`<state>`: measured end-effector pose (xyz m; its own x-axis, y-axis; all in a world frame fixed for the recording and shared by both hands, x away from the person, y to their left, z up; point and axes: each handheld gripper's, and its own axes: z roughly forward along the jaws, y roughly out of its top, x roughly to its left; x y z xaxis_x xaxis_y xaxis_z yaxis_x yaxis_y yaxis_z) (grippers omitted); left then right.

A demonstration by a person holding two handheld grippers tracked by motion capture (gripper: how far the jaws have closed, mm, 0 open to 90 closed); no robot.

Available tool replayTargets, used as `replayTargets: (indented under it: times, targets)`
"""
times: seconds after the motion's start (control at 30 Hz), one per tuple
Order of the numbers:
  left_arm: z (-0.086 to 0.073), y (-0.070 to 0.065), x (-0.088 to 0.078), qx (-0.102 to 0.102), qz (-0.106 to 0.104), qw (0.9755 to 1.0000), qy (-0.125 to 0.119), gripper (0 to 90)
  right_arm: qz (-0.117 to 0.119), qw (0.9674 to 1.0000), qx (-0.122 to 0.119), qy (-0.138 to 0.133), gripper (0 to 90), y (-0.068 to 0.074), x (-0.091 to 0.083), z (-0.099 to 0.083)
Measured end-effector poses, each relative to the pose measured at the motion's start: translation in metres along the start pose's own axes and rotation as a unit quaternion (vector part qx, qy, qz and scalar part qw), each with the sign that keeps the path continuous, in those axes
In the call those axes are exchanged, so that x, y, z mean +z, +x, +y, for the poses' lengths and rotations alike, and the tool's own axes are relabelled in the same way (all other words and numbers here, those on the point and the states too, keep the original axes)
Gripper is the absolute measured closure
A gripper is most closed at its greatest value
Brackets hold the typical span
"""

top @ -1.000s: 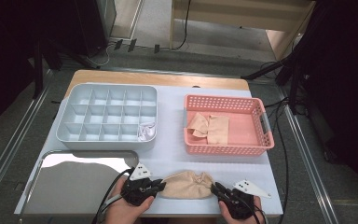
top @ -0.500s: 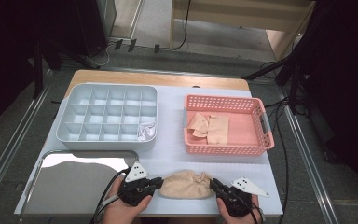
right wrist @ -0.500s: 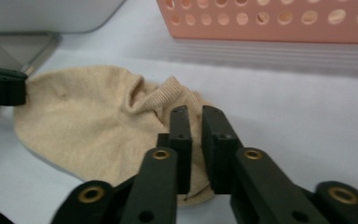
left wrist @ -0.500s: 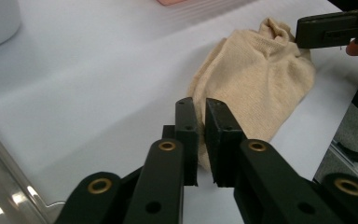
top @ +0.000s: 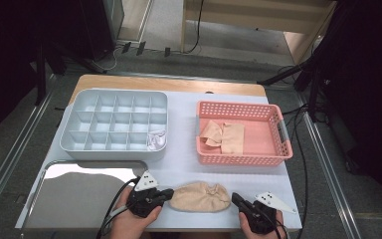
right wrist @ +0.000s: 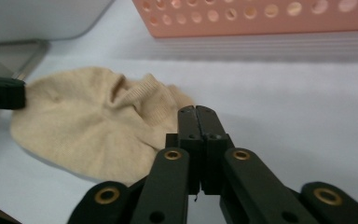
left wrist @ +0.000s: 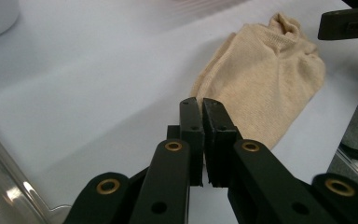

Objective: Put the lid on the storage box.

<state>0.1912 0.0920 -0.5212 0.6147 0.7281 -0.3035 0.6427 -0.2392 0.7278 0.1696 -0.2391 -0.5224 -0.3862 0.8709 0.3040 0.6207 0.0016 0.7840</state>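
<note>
Beige sock [top: 200, 196], bunched flat on the white counter [top: 184, 134] near its front edge, between the two tongs. Left tongs [top: 170, 192] at the sock's left end, pressed together after just closing, tips [left wrist: 200, 105] at the fabric's edge; whether any cloth is nipped, hard to tell. Right tongs [top: 235, 198] just beside the sock's right end, also pressed together after just closing, tips [right wrist: 196, 112] against the bare counter with nothing between them. Beyond the sock: pink basket [top: 283, 144] with folded beige socks [top: 224, 137] inside; to its left, grey divided tray [top: 79, 144]; shiny metal tray [top: 74, 191] at front left.
</note>
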Motion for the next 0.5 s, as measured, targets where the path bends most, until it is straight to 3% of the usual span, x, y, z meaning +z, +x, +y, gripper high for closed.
replayTargets:
  times: [0.07,0.17,0.3,0.5]
  targets:
    - [0.0,-0.001,0.0,0.002,0.0,1.0,-0.002,87.9,0.006,0.9999,-0.013,-0.005,75.5,0.003,0.005,0.0]
    - [0.0,-0.001,0.001,0.002,-0.002,1.0,-0.001,88.3,-0.007,0.9998,-0.02,0.002,71.4,0.007,0.013,-0.001]
    - [0.0,-0.001,0.002,0.001,-0.002,1.0,0.0,88.8,0.002,0.9996,-0.023,0.017,87.1,0.009,0.015,-0.002]
    - [0.0,0.001,0.002,-0.001,0.004,1.0,0.007,89.7,0.002,0.9997,-0.006,0.025,90.0,0.008,0.006,-0.001]
